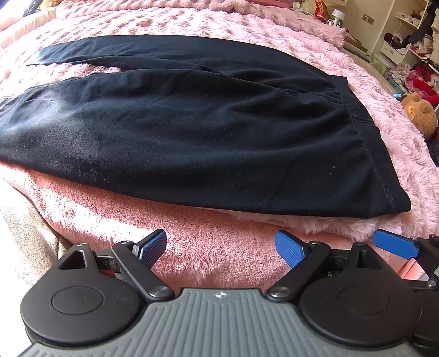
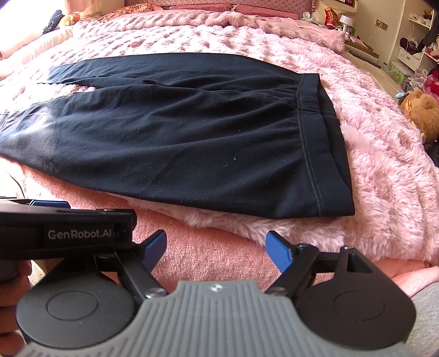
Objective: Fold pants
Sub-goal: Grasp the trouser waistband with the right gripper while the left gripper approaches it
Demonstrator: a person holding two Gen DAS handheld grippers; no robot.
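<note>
While both hand-held grippers, left hand-held gripper (image 1: 221,248) and right hand-held gripper (image 2: 215,248), are hovering spread wide and empty, I'm facing the unfolded pants (image 1: 192,129) lying just ahead on the bed (image 1: 208,255); next I'm judging a pinch on the near edge.

home bedroom | bed w/ pink fuzzy blanket (image 2: 384,170) | plush toy (image 2: 419,112) | cluttered white shelves (image 1: 406,41)

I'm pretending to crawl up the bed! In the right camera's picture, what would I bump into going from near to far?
right gripper → smooth pink blanket → black pants → fluffy pink blanket → pillows
</note>
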